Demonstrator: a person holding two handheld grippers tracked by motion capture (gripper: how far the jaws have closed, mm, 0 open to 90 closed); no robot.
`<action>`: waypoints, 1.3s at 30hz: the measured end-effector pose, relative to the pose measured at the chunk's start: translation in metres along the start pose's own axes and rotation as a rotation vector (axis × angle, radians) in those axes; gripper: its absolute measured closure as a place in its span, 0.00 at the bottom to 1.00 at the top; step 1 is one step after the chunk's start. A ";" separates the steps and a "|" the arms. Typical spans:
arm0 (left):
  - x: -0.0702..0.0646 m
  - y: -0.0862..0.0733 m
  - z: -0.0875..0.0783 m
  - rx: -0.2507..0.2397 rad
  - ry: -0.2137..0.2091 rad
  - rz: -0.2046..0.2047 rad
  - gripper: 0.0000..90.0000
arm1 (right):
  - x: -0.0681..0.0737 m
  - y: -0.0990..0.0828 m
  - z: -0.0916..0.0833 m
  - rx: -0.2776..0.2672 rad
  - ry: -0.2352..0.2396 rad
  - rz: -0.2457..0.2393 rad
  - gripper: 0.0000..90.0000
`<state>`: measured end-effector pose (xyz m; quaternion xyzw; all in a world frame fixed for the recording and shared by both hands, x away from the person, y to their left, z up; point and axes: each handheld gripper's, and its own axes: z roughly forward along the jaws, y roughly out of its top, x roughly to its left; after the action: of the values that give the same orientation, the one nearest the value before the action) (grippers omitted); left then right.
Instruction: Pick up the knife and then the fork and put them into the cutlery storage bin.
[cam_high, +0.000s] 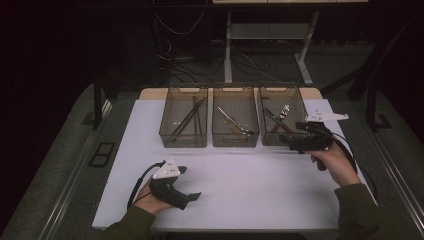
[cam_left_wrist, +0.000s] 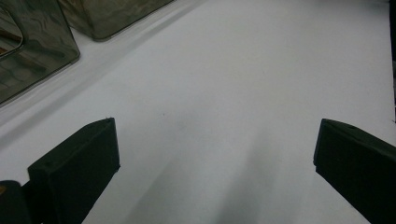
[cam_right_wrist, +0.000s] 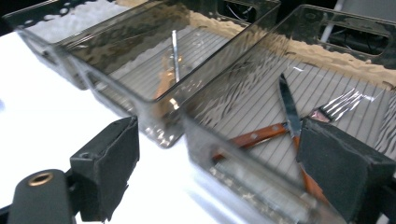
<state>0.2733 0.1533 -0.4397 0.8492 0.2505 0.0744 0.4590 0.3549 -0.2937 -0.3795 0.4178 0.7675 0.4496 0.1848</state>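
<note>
White table (cam_high: 240, 185) holds three bins; right tool (cam_high: 289, 141) gapes at the rightmost bin (cam_high: 281, 102)

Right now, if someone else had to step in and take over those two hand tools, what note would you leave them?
Left gripper: jaws open, nothing between them, low over the white table.
Right gripper: jaws open, nothing between them, at the near wall of the right bin.
Things: knife and fork lie crossed in the right bin; a utensil lies in the middle bin; chopsticks in the left bin.
Done: cutlery appears sorted into bins.
Left: no loose cutlery seen on the table.
</note>
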 end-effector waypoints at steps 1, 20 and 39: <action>0.000 0.000 0.000 0.000 -0.001 0.000 0.00 | 0.002 -0.004 -0.003 -0.001 0.006 0.001 0.15; 0.000 0.000 0.001 0.003 -0.002 -0.003 0.00 | 0.038 -0.063 -0.029 -0.038 0.060 -0.027 0.15; -0.001 0.000 -0.001 -0.009 -0.004 0.004 0.00 | 0.056 -0.102 -0.026 0.003 0.083 -0.053 0.15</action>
<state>0.2724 0.1537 -0.4391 0.8478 0.2473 0.0747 0.4632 0.2567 -0.2880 -0.4463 0.3788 0.7860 0.4603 0.1641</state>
